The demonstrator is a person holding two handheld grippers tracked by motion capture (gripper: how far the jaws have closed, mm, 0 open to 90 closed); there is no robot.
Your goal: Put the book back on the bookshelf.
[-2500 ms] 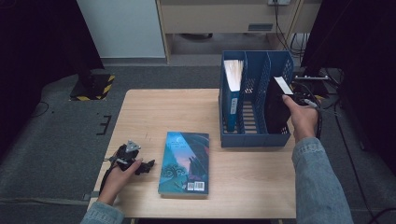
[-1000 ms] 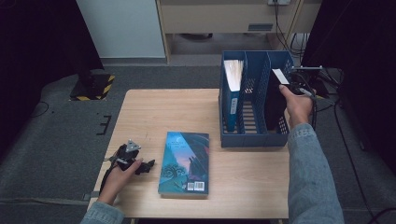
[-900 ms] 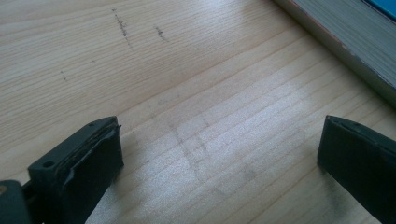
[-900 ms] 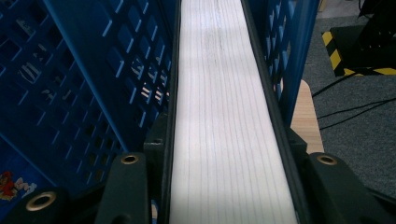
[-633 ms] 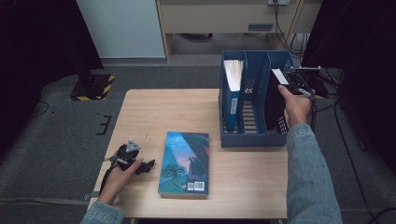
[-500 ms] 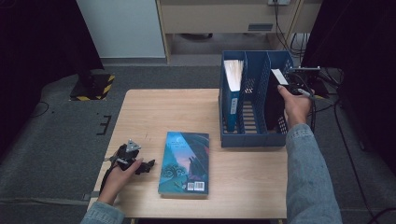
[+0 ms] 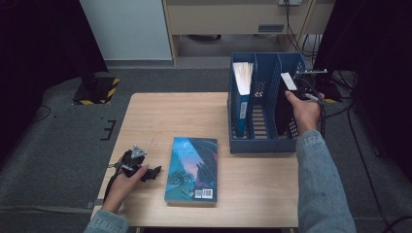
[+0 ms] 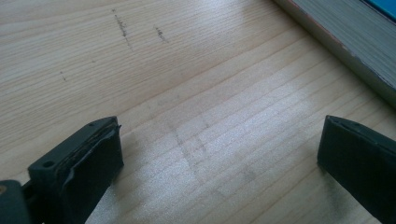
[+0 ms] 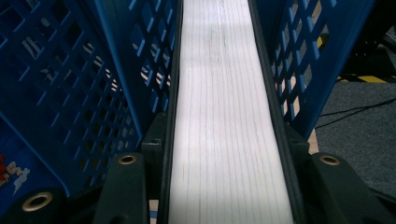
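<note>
Between the rack's point(image 7: 286, 143) right walls stands the black book point(image 7: 283, 104), our right tool point(image 7: 297, 91) clenched on its page edge. We judge it nearly seated; next, release. Left tool point(image 7: 154, 172) rests released on the surface point(image 7: 170, 116), near the second book point(image 7: 192, 168).

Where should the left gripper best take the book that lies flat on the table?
Probably at the long page edge of the book facing the left gripper. It lies flat, so come in level from that side, with one jaw worked under the cover.
</note>
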